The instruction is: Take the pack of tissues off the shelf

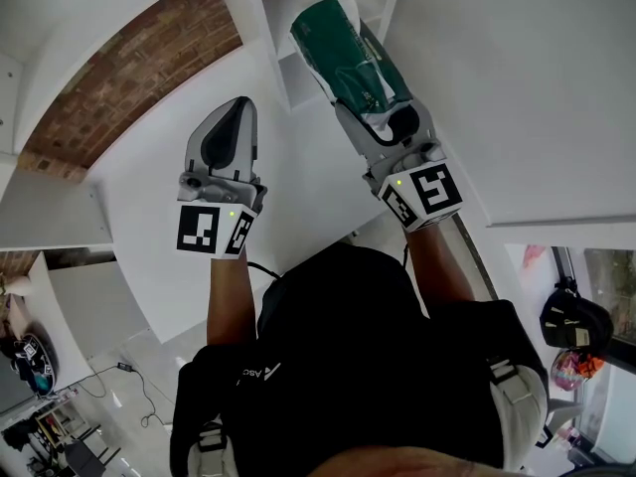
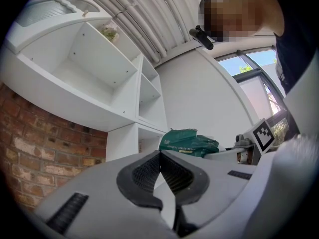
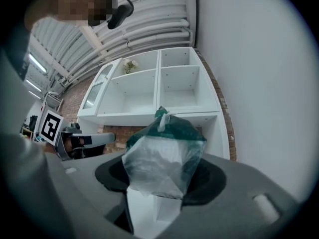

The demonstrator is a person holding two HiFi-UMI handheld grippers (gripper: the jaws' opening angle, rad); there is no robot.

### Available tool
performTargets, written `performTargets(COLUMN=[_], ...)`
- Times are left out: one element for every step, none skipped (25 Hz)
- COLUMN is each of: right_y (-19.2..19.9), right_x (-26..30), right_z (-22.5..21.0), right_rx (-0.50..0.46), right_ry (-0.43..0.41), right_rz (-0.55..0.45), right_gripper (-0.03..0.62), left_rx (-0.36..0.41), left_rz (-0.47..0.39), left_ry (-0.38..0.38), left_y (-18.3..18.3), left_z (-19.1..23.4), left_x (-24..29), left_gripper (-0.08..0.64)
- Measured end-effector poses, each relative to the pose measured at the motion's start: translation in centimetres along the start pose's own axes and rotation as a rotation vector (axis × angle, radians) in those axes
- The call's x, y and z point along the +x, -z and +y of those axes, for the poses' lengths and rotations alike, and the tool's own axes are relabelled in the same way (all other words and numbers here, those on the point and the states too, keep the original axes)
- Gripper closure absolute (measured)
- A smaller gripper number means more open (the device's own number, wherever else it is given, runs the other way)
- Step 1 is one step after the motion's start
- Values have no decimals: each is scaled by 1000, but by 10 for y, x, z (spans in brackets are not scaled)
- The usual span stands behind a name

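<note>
A green pack of tissues [image 1: 348,53] with a clear plastic end sticks out of my right gripper [image 1: 383,117], whose jaws are shut on that end. In the right gripper view the pack [image 3: 162,158] fills the space between the pads, with the white shelf unit [image 3: 164,91] behind it. Seen from the left gripper, the pack [image 2: 188,142] is held in the air just right of the shelf's lower compartments [image 2: 142,133]. My left gripper [image 1: 238,105] is raised beside it, to the left, shut and holding nothing; its pads [image 2: 149,173] meet at the tip.
A brick wall [image 1: 139,68] runs behind and left of the shelf unit. A plain white wall [image 1: 517,87] stands to the right. A small plant [image 3: 130,64] sits on an upper shelf. The other compartments look bare. Windows [image 2: 249,73] show at the far right.
</note>
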State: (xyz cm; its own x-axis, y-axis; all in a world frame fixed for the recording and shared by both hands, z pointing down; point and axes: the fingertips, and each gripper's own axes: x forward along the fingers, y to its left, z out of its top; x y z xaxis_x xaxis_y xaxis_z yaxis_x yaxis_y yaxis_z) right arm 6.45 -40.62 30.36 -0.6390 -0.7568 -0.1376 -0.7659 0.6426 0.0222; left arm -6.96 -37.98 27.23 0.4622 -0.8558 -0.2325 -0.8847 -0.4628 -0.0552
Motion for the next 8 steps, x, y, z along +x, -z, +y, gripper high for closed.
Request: performTargets(right_y=[0, 1, 2, 3, 4, 5, 5, 6], right_x=[0, 0, 0, 0, 0, 0, 1, 1], right_z=[0, -1, -1, -2, -2, -3, -3, -4], right_rx=[-1, 0, 1, 3, 5, 6, 8, 9], right_ry=[3, 5, 7, 8, 9, 11, 12, 14], right_rz=[2, 3, 5, 6, 8, 10, 11, 12], right_gripper=[324, 324, 324, 324, 324, 324, 324, 324], left_rx=[-1, -2, -3, -4, -5, -6, -7, -8], left_rz=[1, 2, 3, 3, 3, 3, 3, 4], left_ry=[2, 4, 5, 6, 8, 9, 10, 11], left_y=[1, 1, 2, 2, 2, 2, 3, 3], left_z=[0, 0, 0, 0, 0, 0, 0, 0], left_x=[0, 0, 0, 1, 1, 2, 2, 2], left_gripper=[561, 561, 561, 561, 561, 561, 561, 561])
